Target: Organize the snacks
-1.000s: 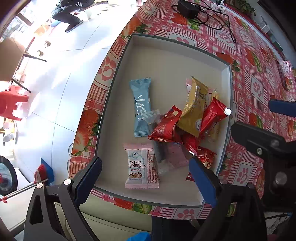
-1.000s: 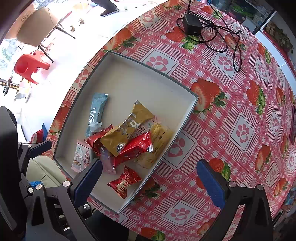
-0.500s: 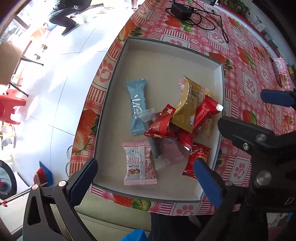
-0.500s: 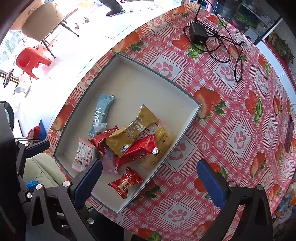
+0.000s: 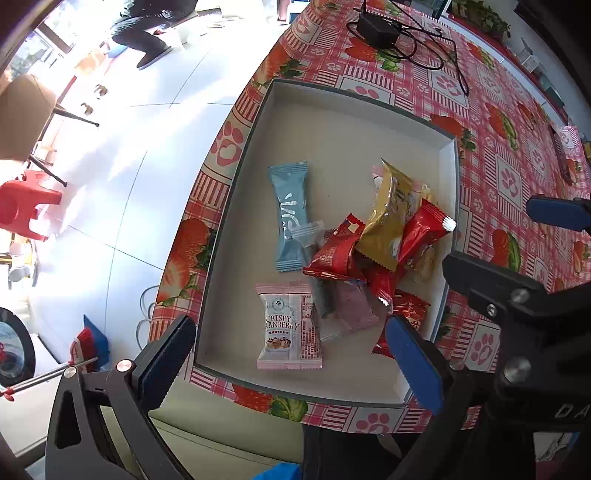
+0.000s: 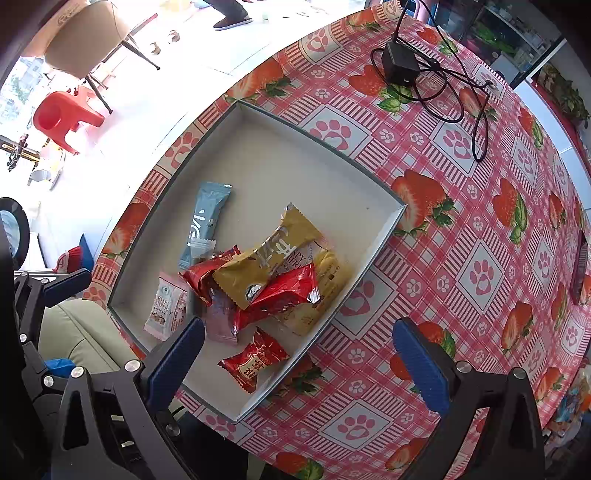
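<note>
A shallow white tray point(image 5: 332, 140) point(image 6: 280, 155) lies on the strawberry tablecloth and holds several snack packets. A blue packet point(image 5: 291, 214) point(image 6: 203, 221) lies apart at the left. A pink cranberry packet point(image 5: 288, 328) point(image 6: 166, 308) lies at the near end. A gold packet point(image 5: 391, 218) point(image 6: 269, 254) and red packets point(image 5: 417, 232) point(image 6: 277, 295) are heaped at the tray's right side. A small red packet point(image 6: 255, 362) lies near the corner. My left gripper point(image 5: 291, 369) and right gripper point(image 6: 299, 362) are both open and empty, held above the tray's near end.
A black power adapter with coiled cable point(image 5: 376, 26) point(image 6: 400, 62) lies on the table beyond the tray. The table edge runs along the tray's left side, with floor, a red stool point(image 6: 62, 114) and a chair below. A dark object point(image 6: 580, 266) lies at the far right.
Both grippers have drawn back and up from the tray, so it looks smaller and farther. The snacks have not moved. Both grippers stay open.
</note>
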Available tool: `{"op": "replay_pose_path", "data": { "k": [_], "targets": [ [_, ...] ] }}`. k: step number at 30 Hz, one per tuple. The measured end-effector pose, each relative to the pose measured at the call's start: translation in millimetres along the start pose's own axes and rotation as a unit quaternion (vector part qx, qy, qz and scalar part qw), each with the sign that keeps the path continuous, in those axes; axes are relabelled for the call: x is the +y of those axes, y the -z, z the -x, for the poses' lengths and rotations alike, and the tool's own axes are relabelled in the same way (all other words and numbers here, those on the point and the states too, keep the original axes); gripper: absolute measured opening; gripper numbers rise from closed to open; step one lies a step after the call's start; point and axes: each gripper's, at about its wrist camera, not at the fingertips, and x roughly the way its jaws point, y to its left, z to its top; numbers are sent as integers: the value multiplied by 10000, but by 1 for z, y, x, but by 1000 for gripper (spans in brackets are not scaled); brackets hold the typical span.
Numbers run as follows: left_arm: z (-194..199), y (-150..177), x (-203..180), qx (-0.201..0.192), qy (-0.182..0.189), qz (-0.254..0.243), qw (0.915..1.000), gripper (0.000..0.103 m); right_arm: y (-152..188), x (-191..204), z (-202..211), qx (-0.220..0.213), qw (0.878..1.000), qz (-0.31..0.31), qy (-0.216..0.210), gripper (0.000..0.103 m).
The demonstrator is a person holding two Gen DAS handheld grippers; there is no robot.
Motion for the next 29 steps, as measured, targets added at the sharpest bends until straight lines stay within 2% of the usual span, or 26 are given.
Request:
{"op": "replay_pose_path", "data": {
  "k": [20, 29],
  "targets": [
    [-2, -1, -6, 60, -113, -56, 9999, 103, 1, -3, -4, 55, 10000, -24, -66, 103],
    [2, 0, -1, -30, 18, 90, 10000, 103, 2, -4, -7, 96, 9999, -36, -100, 103]
  ]
}}
